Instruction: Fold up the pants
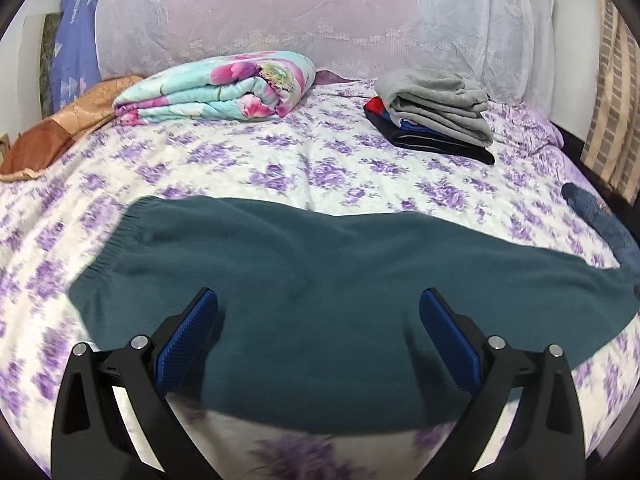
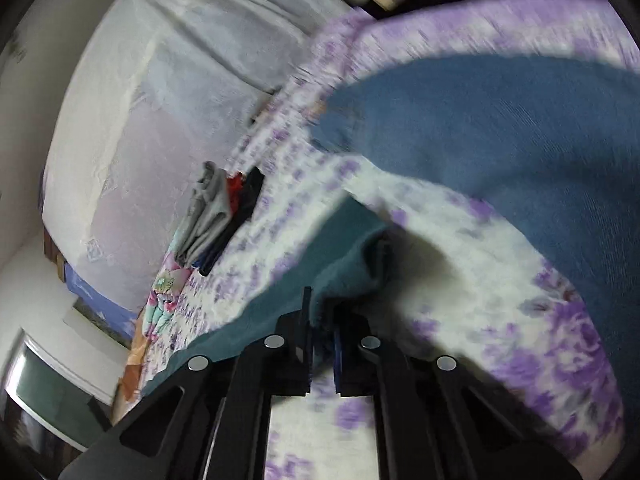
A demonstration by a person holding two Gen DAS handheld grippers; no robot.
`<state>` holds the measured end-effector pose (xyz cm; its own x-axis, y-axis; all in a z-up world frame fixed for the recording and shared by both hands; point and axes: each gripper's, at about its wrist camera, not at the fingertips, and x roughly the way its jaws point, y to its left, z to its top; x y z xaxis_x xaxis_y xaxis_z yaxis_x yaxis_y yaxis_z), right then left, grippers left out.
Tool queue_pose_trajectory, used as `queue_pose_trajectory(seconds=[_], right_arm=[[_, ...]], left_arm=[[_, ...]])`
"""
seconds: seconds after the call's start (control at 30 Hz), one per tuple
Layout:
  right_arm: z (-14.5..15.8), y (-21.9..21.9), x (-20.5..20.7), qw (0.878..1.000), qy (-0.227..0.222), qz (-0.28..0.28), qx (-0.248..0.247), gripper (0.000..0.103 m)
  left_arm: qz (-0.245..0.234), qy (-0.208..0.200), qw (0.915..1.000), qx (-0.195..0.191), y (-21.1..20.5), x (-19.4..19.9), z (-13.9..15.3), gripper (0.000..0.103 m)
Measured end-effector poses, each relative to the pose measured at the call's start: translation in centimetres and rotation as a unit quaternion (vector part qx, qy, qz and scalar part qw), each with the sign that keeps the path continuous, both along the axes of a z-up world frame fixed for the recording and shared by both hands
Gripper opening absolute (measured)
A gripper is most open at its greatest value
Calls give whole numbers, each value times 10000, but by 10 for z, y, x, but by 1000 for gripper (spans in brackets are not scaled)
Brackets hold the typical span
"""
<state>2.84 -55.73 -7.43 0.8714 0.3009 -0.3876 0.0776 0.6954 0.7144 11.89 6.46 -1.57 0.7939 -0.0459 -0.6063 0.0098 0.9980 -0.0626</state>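
Dark teal pants (image 1: pixel 320 280) lie flat across the bed, waistband at the left and legs running off to the right. My left gripper (image 1: pixel 318 312) is open above the middle of the pants, its blue pads (image 1: pixel 188 344) spread wide and holding nothing. In the tilted right wrist view my right gripper (image 2: pixel 322 312) is shut on the leg end of the teal pants (image 2: pixel 340 256). A blue garment (image 2: pixel 520 152) lies on the bed beyond it.
A purple-flowered sheet (image 1: pixel 280 160) covers the bed. A folded floral quilt (image 1: pixel 216 88) sits at the back left. A stack of folded grey and dark clothes (image 1: pixel 436 112) sits at the back right. Blue jeans (image 1: pixel 600 220) lie at the right edge. An orange cloth (image 1: pixel 60 132) lies far left.
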Motion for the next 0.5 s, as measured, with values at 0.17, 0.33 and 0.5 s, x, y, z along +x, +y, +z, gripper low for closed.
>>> queue_pose_trajectory(seconds=[0.17,0.33,0.5], right_arm=[[64,65,11,9908,-494,462,-1169,8],[103,177,51,9615,-760,1669,-2048,8],[77,302,87,9061,-362,3095,-2861,8]], left_arm=[[195,-122,9997,-116,19,-8,2,98],[178,-172,9982,-549,31,-10,0,99],[204,-203,9938,-1077,46,-12,-2,98]])
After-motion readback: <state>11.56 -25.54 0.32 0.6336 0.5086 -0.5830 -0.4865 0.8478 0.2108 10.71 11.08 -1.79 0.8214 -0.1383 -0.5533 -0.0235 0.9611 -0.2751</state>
